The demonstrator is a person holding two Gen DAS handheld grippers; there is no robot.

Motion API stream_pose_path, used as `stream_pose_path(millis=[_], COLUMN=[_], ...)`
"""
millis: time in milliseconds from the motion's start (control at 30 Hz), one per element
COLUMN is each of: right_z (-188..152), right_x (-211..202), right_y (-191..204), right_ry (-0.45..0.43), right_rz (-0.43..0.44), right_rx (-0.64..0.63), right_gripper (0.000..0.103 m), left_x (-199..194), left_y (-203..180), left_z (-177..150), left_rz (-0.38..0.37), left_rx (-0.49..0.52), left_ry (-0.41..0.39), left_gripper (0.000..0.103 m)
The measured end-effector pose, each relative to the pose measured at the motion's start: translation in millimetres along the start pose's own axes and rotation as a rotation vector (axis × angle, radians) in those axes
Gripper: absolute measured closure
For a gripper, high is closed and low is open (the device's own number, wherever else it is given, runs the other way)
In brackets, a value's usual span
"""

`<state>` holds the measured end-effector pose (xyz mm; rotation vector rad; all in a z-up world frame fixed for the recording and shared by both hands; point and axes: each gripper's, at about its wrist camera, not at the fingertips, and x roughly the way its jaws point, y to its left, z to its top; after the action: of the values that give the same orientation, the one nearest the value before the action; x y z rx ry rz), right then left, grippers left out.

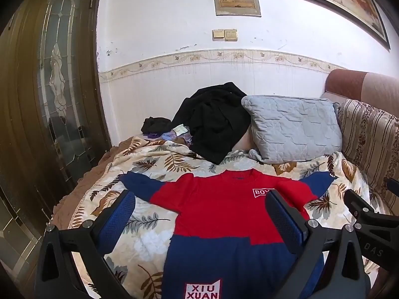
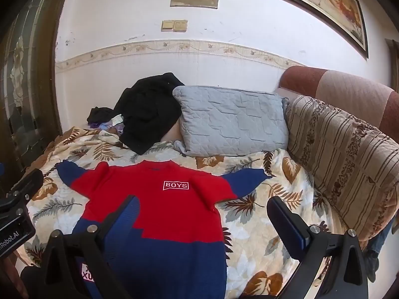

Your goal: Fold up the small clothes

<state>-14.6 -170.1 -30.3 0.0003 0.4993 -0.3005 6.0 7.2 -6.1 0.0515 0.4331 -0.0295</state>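
Observation:
A small red and blue sweater (image 1: 224,214) lies flat and face up on the leaf-print blanket (image 1: 149,226), sleeves spread to both sides, with a white "BOYS" label on the chest. It also shows in the right wrist view (image 2: 162,211). My left gripper (image 1: 199,214) is open and empty, held above the sweater's lower left part. My right gripper (image 2: 203,214) is open and empty, above the sweater's lower right edge. The right gripper's body shows at the right edge of the left wrist view (image 1: 369,214).
A grey quilted pillow (image 2: 232,122) and a pile of black clothes (image 2: 147,114) lie at the far end of the blanket (image 2: 261,224). A striped sofa back (image 2: 344,154) runs along the right. A dark glass door (image 1: 49,87) stands at the left.

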Motion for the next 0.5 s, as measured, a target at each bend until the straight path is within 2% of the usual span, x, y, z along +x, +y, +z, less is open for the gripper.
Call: stream_pose_path(millis=[200, 500], right_z=[0, -2], right_x=[2, -5], right_y=[-1, -2], right_ry=[-0.001, 0.025], right_rz=[-0.006, -0.011], right_rx=[0.004, 0.027], right_gripper=[0.0, 0.0], left_x=[6, -9], left_y=[-6, -10], left_z=[-1, -2], left_rz=[-0.001, -0.019], left_rx=[0.003, -0.011], left_ry=[-0.006, -0.052], left_gripper=[0.0, 0.0])
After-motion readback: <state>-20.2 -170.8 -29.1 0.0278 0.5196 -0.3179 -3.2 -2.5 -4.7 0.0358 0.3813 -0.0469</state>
